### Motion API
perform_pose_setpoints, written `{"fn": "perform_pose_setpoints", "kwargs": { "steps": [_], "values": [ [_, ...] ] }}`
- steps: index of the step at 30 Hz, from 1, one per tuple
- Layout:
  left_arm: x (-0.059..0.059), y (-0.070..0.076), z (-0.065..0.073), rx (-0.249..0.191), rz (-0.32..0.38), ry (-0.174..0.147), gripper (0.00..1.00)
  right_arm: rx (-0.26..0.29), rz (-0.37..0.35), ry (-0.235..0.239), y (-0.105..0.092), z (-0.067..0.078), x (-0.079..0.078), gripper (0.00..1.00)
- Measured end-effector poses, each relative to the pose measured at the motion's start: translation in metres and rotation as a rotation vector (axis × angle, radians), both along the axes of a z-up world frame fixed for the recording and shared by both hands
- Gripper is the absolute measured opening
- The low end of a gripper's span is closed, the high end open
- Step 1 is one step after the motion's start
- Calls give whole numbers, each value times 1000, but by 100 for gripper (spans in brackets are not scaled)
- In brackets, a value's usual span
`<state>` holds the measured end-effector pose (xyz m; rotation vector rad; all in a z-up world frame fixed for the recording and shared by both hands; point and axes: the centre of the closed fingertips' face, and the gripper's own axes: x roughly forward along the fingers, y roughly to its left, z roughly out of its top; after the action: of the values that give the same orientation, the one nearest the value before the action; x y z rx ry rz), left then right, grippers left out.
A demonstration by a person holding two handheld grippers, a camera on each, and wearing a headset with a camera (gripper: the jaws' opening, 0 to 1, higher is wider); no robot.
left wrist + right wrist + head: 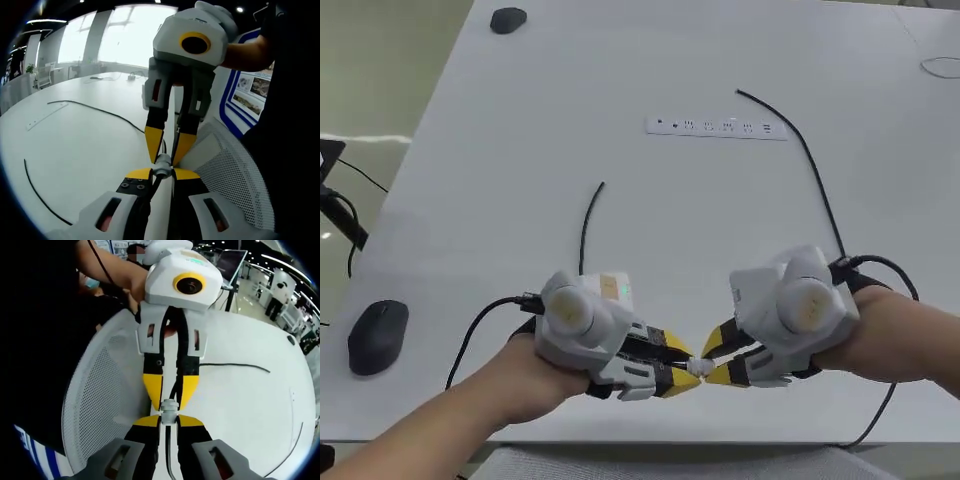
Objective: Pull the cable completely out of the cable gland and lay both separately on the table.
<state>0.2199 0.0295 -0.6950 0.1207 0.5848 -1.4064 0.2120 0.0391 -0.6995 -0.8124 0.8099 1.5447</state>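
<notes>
"What have the claws got?"

"Left claw (162, 173) and right claw (168, 420) meet tip to tip. Both are clamped on the cable gland (698, 367), and the black cable (155, 186) runs back between the left jaws."

"Room to move?"

"The bench (520, 120) ends just on the person's side of the gland, with a mesh chair back (670, 465) below. Beyond the gland it's open: a black lead (588, 215) nearby, the power strip (715, 127) well beyond, a mouse (377, 335) far left."
</notes>
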Motion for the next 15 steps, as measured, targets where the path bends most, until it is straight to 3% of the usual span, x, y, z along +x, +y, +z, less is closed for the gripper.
{"fn": "perform_pose_setpoints", "kwargs": {
  "steps": [5,8,10,13,15],
  "values": [
    [0,1,2,1,10,9,15,22,-4,-10,0,2,0,7],
    [2,2,4,2,19,-2,15,40,-20,-17,1,4,2,8],
    [2,2,6,5,27,-3,15,64,-91,33,2,6,3,8],
    [2,3,9,5,24,-28,15,105,-99,48,3,14,5,9],
    [3,3,10,2,26,-38,15,129,-132,81,3,19,6,9]
  ]
}}
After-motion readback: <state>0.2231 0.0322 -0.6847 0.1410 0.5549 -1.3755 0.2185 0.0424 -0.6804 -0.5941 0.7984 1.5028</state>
